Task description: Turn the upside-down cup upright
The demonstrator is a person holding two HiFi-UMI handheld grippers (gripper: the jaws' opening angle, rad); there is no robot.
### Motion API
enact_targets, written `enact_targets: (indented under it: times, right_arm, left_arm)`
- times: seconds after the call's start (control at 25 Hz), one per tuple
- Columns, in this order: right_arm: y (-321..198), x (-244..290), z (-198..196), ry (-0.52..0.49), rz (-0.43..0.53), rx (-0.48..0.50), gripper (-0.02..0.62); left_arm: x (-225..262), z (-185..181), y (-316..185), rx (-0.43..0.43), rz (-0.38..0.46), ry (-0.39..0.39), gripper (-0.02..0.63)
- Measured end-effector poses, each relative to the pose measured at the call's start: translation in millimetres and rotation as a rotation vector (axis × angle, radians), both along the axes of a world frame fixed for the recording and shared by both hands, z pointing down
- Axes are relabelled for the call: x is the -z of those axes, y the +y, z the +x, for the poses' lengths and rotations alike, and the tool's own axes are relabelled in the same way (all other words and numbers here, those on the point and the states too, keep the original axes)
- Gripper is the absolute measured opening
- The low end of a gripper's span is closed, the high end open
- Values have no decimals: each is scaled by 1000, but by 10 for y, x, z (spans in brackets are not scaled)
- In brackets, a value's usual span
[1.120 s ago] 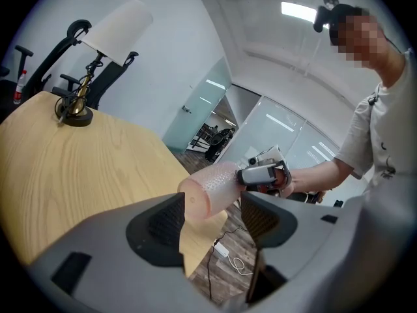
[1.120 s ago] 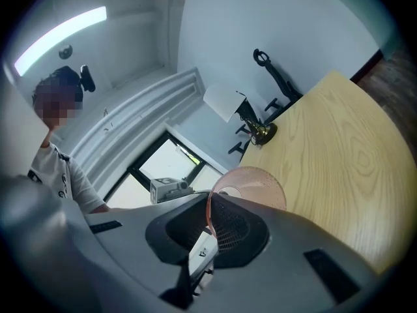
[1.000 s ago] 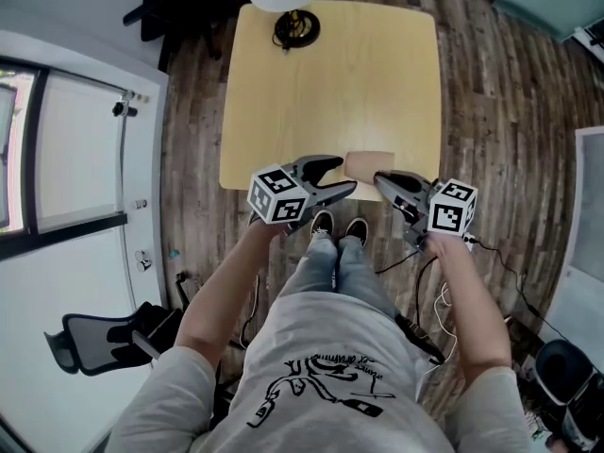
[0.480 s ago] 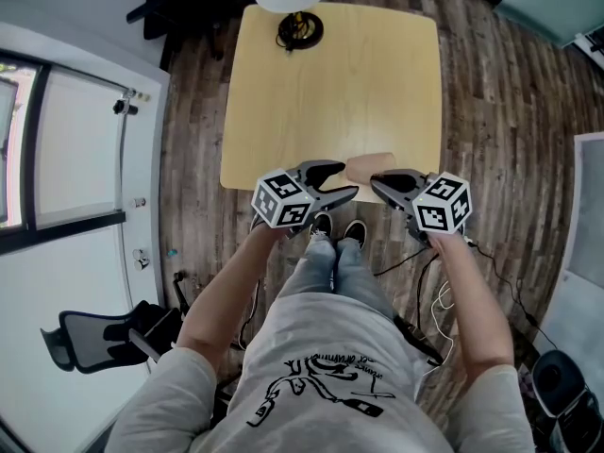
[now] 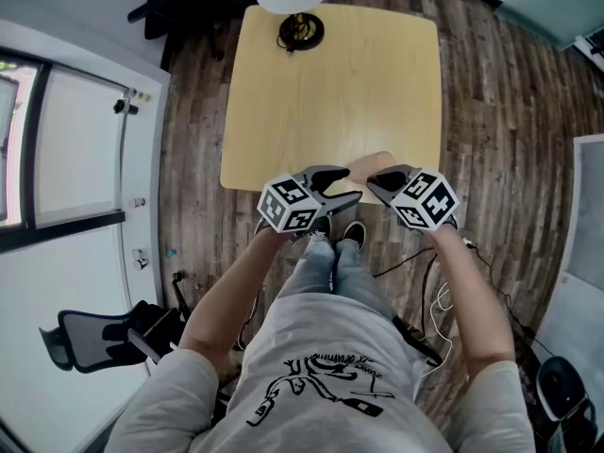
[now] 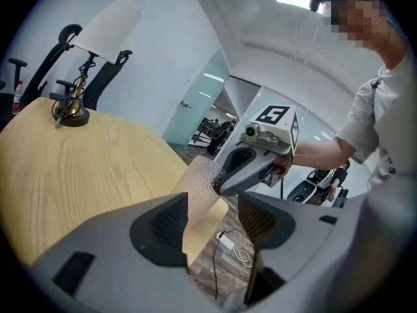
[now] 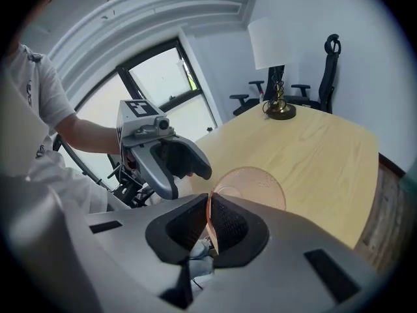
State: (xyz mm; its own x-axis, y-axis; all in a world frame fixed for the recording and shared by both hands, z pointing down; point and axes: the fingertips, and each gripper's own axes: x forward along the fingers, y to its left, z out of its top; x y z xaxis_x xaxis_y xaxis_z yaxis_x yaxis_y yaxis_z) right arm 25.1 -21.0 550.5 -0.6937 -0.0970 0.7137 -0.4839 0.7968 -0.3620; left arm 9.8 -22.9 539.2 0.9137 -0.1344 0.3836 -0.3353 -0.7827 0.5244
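Left tongs (image 5: pixel 342 185) at 9 o'clock from the cup (image 5: pixel 370 164): spread, now closing, with nothing pressed. Cup just ahead of the gap, not touched by the pads. Cup itself at 6 o'clock on the bench (image 5: pixel 330 83), right at the near edge, tipped over toward its side. Right tongs (image 5: pixel 379 179) at 3 o'clock from the cup, pinching its thin wall at the rim.

Probably in the middle of the turning. Possible trouble:
- Slipping out of the right tongs, because of a narrow grip on one thin wall only.
- Falling to the floor, because of the place so close to the bench edge.
- Squashing or knocking the soft wall, if closing the left tongs too early or off centre.

Hard to make out: whether touching the bench or lifted off it, and which end points up. In the head view, mostly covered by both tongs. Lamp (image 5: pixel 297 28) at 12 o'clock, its shade cut off by the frame.
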Motion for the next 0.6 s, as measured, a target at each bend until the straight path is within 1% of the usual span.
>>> enact_targets:
  times: [0.16, 0.36, 0.6]
  right_arm:
    - [-25, -79, 29, 95, 8, 36, 31]
    - [-35, -159, 39, 213, 45, 105, 31]
    - [-28, -263, 66, 338, 82, 186, 31]
  left_arm:
    - [-8, 19, 14, 1, 11, -5, 241]
    - [-32, 2, 10, 24, 28, -14, 230]
    - [-80, -10, -51, 57, 80, -53, 210]
